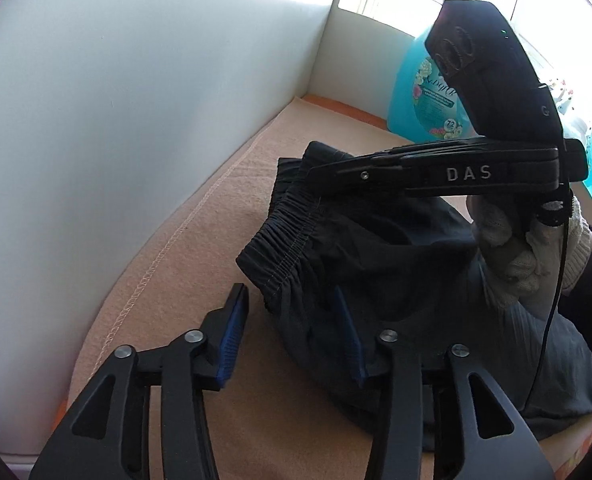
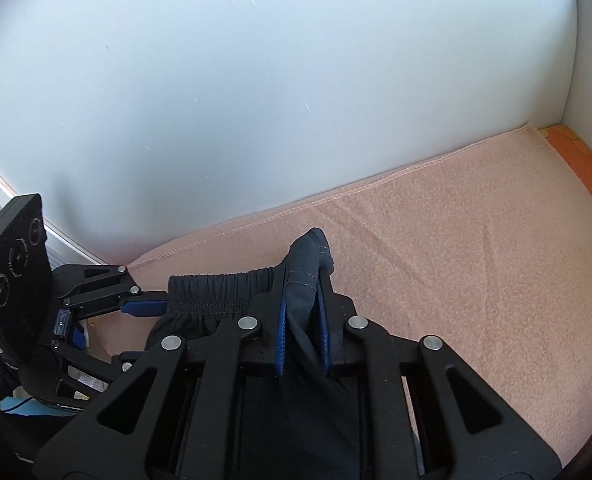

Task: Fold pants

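Black pants (image 1: 360,264) lie bunched on the peach blanket (image 2: 476,240) beside the white wall (image 2: 256,80). Right tongs (image 2: 302,320) are clamped on a waistband fold. Left tongs (image 1: 292,340) stand apart, straddling the fabric edge ungripped.

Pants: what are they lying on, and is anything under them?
The dark pants lie on a peach towel that covers the surface to the white wall. Orange patterned fabric shows past the towel's far edge. Whatever lies directly under the pants is covered.
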